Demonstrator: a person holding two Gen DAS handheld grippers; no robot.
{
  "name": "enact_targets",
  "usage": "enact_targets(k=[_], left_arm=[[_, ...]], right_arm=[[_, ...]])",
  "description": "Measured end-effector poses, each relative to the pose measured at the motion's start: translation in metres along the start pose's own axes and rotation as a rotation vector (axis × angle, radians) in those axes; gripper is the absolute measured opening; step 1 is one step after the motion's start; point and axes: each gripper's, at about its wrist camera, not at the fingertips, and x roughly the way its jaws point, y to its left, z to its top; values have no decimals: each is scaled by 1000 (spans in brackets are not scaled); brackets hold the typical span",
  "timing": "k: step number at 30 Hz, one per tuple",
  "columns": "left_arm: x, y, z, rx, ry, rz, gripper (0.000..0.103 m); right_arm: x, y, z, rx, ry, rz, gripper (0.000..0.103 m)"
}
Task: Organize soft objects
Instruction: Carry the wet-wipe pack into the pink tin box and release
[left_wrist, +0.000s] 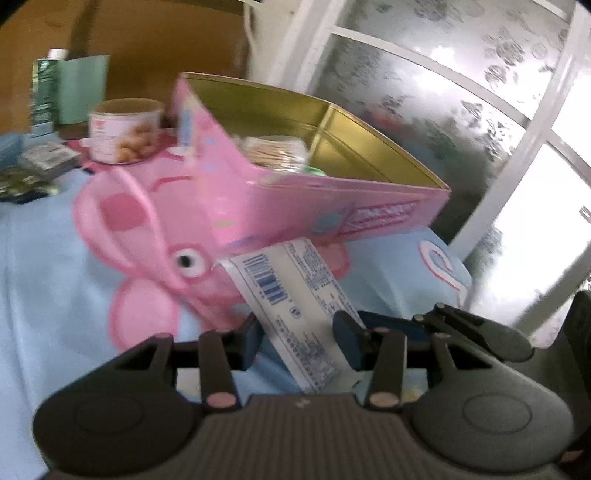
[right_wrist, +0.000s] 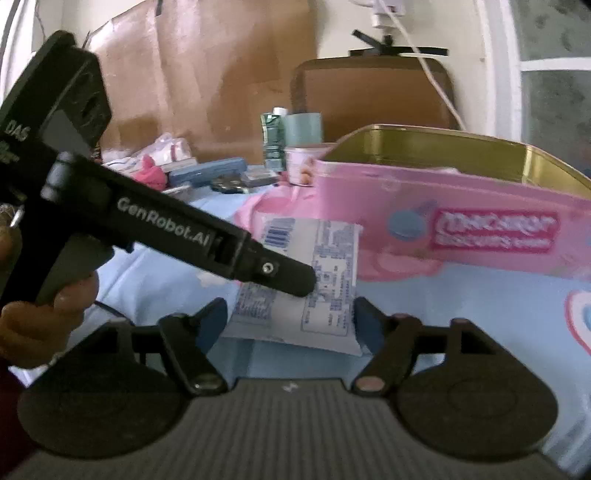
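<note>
A white soft packet (left_wrist: 291, 310) with a blue barcode and printed text lies between the fingers of my left gripper (left_wrist: 301, 336), which is shut on it. The packet's far end reaches toward an open pink tin (left_wrist: 295, 195) with a gold inside that holds small items. In the right wrist view the same packet (right_wrist: 317, 280) is lifted off the blue cloth, with the left gripper's black body (right_wrist: 184, 236) across it. My right gripper (right_wrist: 291, 325) is open, its fingers either side of the packet's near edge, not pressing it. The pink tin (right_wrist: 461, 229) stands to the right.
A blue cloth (left_wrist: 44, 280) with a pink cartoon pig covers the table. At the back stand a small round can (left_wrist: 123, 131), a green carton (left_wrist: 44, 88) and a teal box (left_wrist: 83, 88). A pile of small items (right_wrist: 177, 166) lies back left. A window (left_wrist: 480, 110) is on the right.
</note>
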Motion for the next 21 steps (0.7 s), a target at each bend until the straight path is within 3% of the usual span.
enact_targets(k=[2,8,14,17,21], left_arm=[[4,-5,1,15,6,-5,43],[0,-21,10,55,-4,-28,41],[-26,-57,43,202,-148,-107,41],[-11,-76,70,253,-158,-94,41],[30,-88,106,295,-177,-42,41]], right_arm=[[-5,-3,-6,-5,-11,-5,83],[-13,-5,-15,-13,-95,-54,75],[-48,-15,-6,-32,-343,-113,75],[-47,-28,9,-44,-412,-186,75],[-25,-61,34,18,-405,-260,75]])
